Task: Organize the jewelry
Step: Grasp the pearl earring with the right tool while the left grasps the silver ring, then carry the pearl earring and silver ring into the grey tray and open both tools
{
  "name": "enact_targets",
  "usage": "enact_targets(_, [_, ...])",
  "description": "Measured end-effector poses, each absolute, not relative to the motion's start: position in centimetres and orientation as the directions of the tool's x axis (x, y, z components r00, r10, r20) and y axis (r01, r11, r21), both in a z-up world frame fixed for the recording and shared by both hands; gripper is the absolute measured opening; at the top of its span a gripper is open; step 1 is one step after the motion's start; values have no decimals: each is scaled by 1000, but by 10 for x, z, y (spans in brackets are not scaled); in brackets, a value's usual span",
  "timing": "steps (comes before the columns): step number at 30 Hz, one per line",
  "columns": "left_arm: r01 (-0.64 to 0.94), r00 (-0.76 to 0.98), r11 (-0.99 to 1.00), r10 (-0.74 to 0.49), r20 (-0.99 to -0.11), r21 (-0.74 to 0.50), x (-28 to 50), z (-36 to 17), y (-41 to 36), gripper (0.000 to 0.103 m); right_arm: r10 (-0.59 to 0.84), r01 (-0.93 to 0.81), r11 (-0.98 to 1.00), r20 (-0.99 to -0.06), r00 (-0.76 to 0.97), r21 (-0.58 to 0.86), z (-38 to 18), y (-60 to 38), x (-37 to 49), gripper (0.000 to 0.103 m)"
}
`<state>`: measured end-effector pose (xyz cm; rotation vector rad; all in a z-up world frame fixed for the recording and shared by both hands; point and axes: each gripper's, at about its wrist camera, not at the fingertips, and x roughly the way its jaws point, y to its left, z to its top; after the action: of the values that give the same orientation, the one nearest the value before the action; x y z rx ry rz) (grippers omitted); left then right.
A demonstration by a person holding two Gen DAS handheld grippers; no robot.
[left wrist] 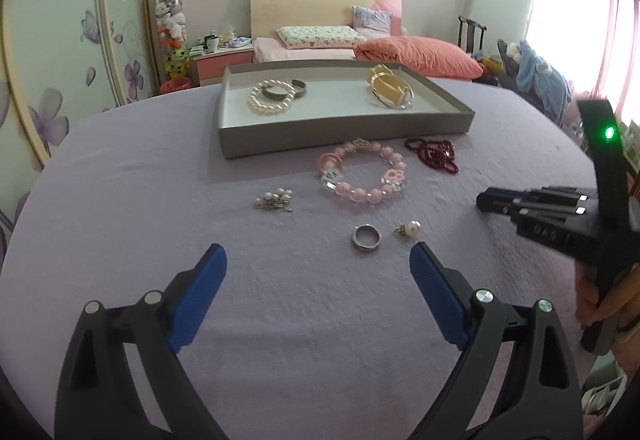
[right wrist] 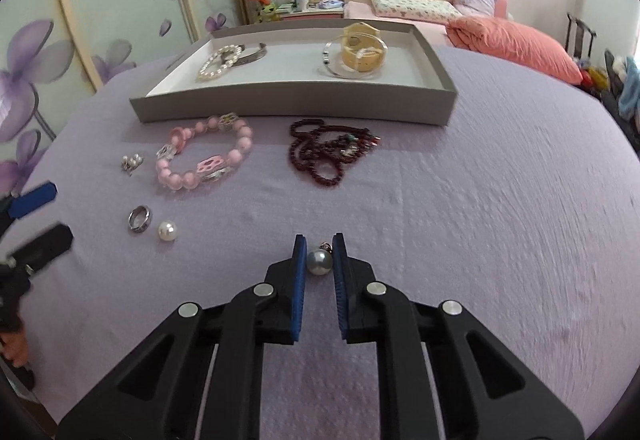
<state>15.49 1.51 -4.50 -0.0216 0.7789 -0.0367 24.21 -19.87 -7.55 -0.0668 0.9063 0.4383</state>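
A grey tray (left wrist: 344,138) (right wrist: 280,108) at the back of the lilac table holds a pearl bracelet (left wrist: 270,98), a metal cuff and gold bangles (left wrist: 390,88). In front of it lie a pink bead bracelet (left wrist: 362,172) (right wrist: 204,158), a dark red bead necklace (left wrist: 434,154) (right wrist: 330,152), a pearl cluster (left wrist: 275,199), a silver ring (left wrist: 366,237) (right wrist: 139,219) and a white pearl (left wrist: 410,229) (right wrist: 167,230). My left gripper (left wrist: 318,272) is open and empty, just short of the ring. My right gripper (right wrist: 319,254) is shut on a grey pearl pendant (right wrist: 319,262).
A bed with an orange duvet (left wrist: 416,54) and a nightstand (left wrist: 222,60) stand behind the table. The right gripper's body (left wrist: 560,212) shows at the right edge of the left wrist view. The left gripper's fingers (right wrist: 34,200) show at the left edge of the right wrist view.
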Motion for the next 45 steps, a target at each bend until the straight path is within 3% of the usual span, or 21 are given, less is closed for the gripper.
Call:
enact_targets(4, [38,699,999,-20,-715,10,164,-52,-2,87,351,-371,915,-769,534,160,-74,-209,247,14])
enact_targets(15, [40,623,999,-15,-782,13,193,-70,-24,50,391,-361,907,-756,525,218,-68,-217,253,14])
enact_targets(22, [33,617,999,-11,-787,12,200,-73,-28,42,406,-363,902,-751,521,235,-67,-219,254,14])
enact_targets(25, [28,619,1000,-10,-785,10,204,-72,-28,30,408,-367,900,-750,520,236,-67,-219,253,14])
enact_targets(26, [26,620,1000,-9,-785,8,204,-72,-28,22,409,-367,899,-750,519,236,-67,-219,253,14])
enact_targets(45, [-55,650,998,4,-760,-41,181,-57,22,22,428,-411,884,-739,519,223,-59,-203,245,14])
